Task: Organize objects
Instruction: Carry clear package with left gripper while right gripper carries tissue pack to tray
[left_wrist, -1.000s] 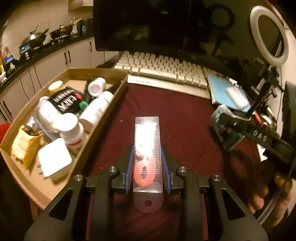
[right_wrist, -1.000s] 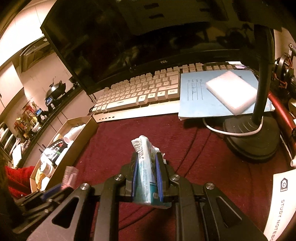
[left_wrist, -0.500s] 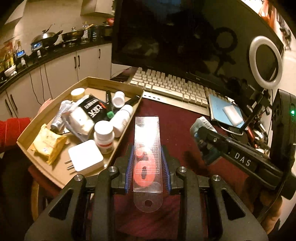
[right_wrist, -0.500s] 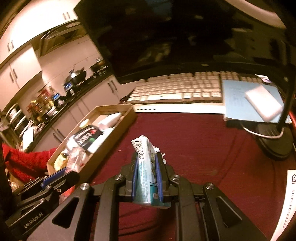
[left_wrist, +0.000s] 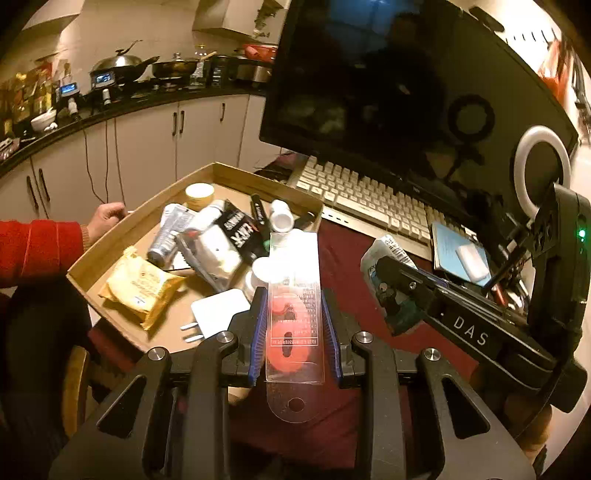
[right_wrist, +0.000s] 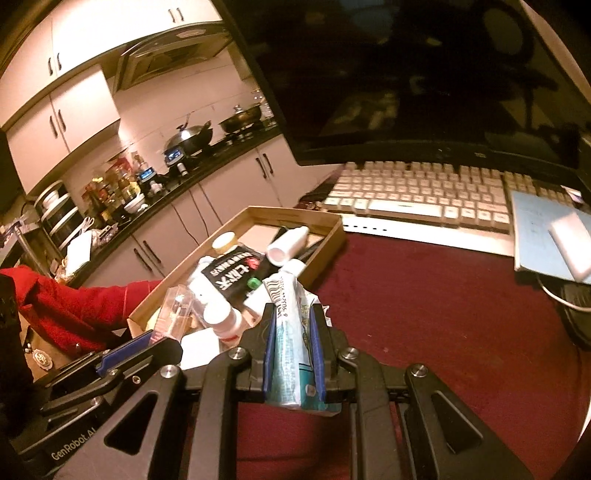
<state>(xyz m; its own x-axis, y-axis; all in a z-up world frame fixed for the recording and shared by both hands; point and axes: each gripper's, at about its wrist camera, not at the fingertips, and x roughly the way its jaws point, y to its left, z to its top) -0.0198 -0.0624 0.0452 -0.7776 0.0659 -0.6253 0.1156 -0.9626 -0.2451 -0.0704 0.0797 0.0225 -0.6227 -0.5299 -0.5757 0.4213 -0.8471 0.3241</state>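
My left gripper (left_wrist: 294, 325) is shut on a clear plastic case with a red item inside (left_wrist: 294, 295). It is held above the near right corner of a cardboard tray (left_wrist: 122, 236). My right gripper (right_wrist: 294, 332) is shut on a white and teal tube (right_wrist: 291, 328), held over the maroon table just right of the tray (right_wrist: 332, 236). The tray holds a yellow packet (left_wrist: 142, 286), a white charger (left_wrist: 218, 314), white bottles (left_wrist: 281, 218), a black pouch (left_wrist: 240, 230) and tubes. The right gripper also shows in the left wrist view (left_wrist: 391, 288).
A white keyboard (left_wrist: 369, 195) and a dark monitor (left_wrist: 406, 92) stand behind the tray. A blue notebook with a white block (right_wrist: 546, 236) lies at the right. A ring light (left_wrist: 541, 166) stands far right. A person's hand in a red sleeve (left_wrist: 107, 218) holds the tray's left edge.
Both grippers rose and swung left toward the tray, still holding their items. The tray now fills more of both views, and a hand in a red sleeve shows at its left edge.
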